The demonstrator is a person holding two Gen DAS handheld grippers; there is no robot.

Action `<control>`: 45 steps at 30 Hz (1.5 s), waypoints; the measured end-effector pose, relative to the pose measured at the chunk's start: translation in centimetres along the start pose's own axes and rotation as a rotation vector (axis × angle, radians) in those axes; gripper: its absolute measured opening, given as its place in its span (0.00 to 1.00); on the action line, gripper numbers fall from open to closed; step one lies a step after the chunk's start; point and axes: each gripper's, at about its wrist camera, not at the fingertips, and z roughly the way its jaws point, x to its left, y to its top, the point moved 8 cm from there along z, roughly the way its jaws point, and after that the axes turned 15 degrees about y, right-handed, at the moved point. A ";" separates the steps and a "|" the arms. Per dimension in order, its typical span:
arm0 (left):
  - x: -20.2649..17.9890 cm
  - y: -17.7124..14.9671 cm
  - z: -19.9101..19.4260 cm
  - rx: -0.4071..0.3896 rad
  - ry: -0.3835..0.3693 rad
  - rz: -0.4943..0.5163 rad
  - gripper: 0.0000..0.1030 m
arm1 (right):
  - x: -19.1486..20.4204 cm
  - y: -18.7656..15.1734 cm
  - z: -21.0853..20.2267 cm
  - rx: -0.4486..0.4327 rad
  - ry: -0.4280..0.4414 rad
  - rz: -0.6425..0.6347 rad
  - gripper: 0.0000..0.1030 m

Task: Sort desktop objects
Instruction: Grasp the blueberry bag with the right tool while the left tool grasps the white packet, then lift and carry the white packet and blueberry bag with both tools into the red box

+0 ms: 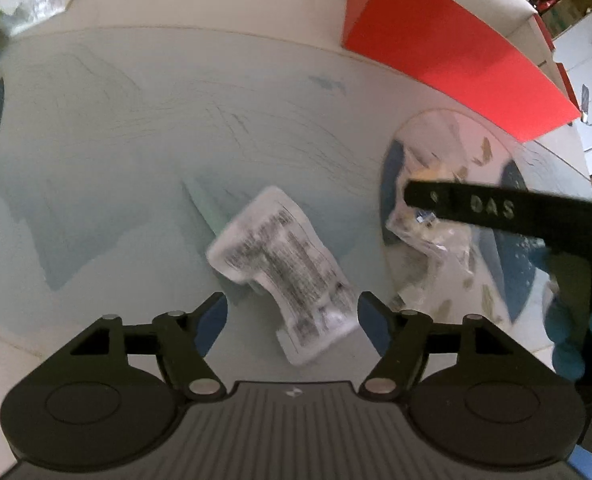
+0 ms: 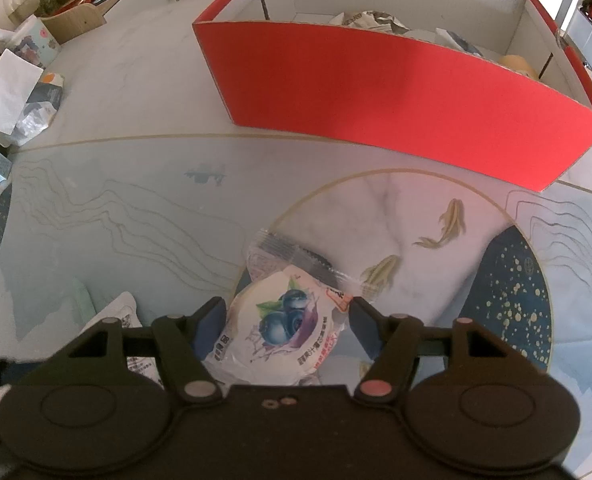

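Note:
My left gripper (image 1: 292, 312) is open just above a white packet with black print (image 1: 284, 268) that lies on the table, its near end between my fingers. My right gripper (image 2: 282, 318) is open around a white snack packet with a blueberry picture (image 2: 284, 324), which rests on the table with its clear end pointing away. The right gripper's finger (image 1: 495, 210) shows in the left wrist view over that clear packet (image 1: 427, 236). A red cardboard box (image 2: 395, 108) stands behind, with crumpled wrappers inside.
The table (image 2: 136, 216) has a pale blue pattern with a round marble and fish design (image 2: 415, 240). Bags, paper and small boxes (image 2: 20, 100) are piled at the far left. The printed white packet also shows at the left (image 2: 124, 312).

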 end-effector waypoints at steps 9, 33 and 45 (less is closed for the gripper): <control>-1.1 1.7 2.0 -0.012 0.057 -0.092 0.82 | 0.1 -0.1 -0.1 -0.003 -0.007 -0.003 0.65; -0.3 2.4 1.7 -0.160 0.148 -0.003 0.33 | -0.5 0.2 -0.3 -0.014 -0.014 -0.014 0.63; 3.4 2.6 0.4 -0.204 0.030 -0.088 0.16 | -1.4 -0.4 -2.2 -0.034 -0.009 -0.008 0.37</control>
